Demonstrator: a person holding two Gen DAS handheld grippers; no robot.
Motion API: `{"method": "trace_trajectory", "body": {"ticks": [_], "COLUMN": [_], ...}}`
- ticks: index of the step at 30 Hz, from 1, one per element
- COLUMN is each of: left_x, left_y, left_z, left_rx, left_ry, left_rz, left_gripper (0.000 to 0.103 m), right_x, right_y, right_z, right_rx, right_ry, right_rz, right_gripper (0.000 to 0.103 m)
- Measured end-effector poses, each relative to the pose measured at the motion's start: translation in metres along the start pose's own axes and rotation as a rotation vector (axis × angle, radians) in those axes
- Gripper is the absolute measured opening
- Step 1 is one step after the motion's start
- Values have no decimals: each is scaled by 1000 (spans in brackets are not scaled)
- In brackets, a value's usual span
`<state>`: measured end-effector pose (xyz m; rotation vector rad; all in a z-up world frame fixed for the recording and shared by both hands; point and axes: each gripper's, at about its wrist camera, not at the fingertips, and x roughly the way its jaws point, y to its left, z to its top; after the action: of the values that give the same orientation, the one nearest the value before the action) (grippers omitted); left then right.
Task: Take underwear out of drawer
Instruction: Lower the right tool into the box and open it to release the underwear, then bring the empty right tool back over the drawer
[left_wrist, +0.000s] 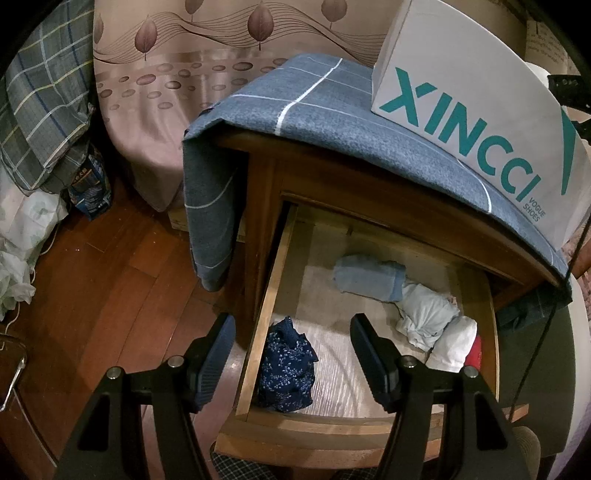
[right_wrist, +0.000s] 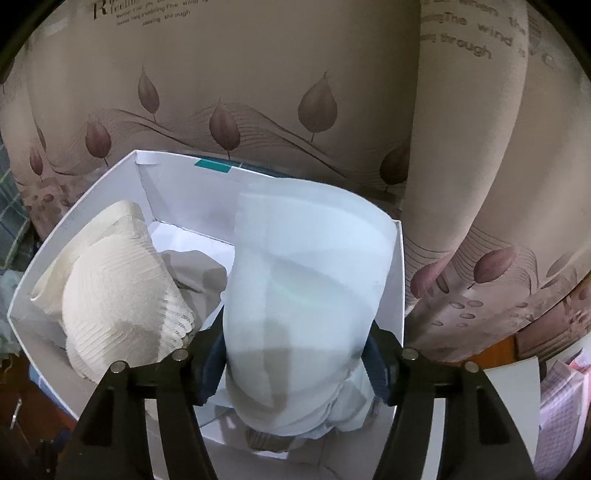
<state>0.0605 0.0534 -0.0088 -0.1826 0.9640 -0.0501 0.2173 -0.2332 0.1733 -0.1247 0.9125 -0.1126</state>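
Observation:
In the left wrist view the wooden drawer (left_wrist: 258, 314) stands pulled open. Inside lie a dark blue floral underwear bundle (left_wrist: 286, 369), a blue folded piece (left_wrist: 367, 277), a pale blue crumpled piece (left_wrist: 428, 314) and a white rolled piece (left_wrist: 454, 343). My left gripper (left_wrist: 293, 328) is open and empty, above the drawer's front left, with the floral bundle just below between its fingers. In the right wrist view my right gripper (right_wrist: 295, 354) is shut on a pale white-blue underwear (right_wrist: 303, 295), held over the open white box (right_wrist: 92, 192). A cream ribbed piece (right_wrist: 118, 295) lies in the box.
The white XINCCI shoe box (left_wrist: 461, 103) sits on the nightstand top, which is covered by a blue cloth (left_wrist: 295, 110). A beige leaf-print curtain (right_wrist: 258, 92) hangs behind. Wooden floor (left_wrist: 110, 277), a plaid pillow (left_wrist: 44, 92) and bags lie to the left.

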Motion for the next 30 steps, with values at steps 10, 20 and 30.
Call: {"method": "trace_trajectory", "body": {"ticks": [10,20,30], "left_x": [0,0,0], "left_y": [-1,2,2], "left_z": [0,-1,0], "left_rx": [-1,4,6], "left_ry": [1,2,3], "left_rz": [2,2,1], "left_gripper": [67,67,67], "right_x": [-51,-94,-103], "right_y": [-3,2,9], "right_z": [5,-34,-130], "right_rx": [6,-87,-184], "right_ry": [-71,-64,53], "right_rz": [37,107,209], "right_gripper": [66,66,66]}}
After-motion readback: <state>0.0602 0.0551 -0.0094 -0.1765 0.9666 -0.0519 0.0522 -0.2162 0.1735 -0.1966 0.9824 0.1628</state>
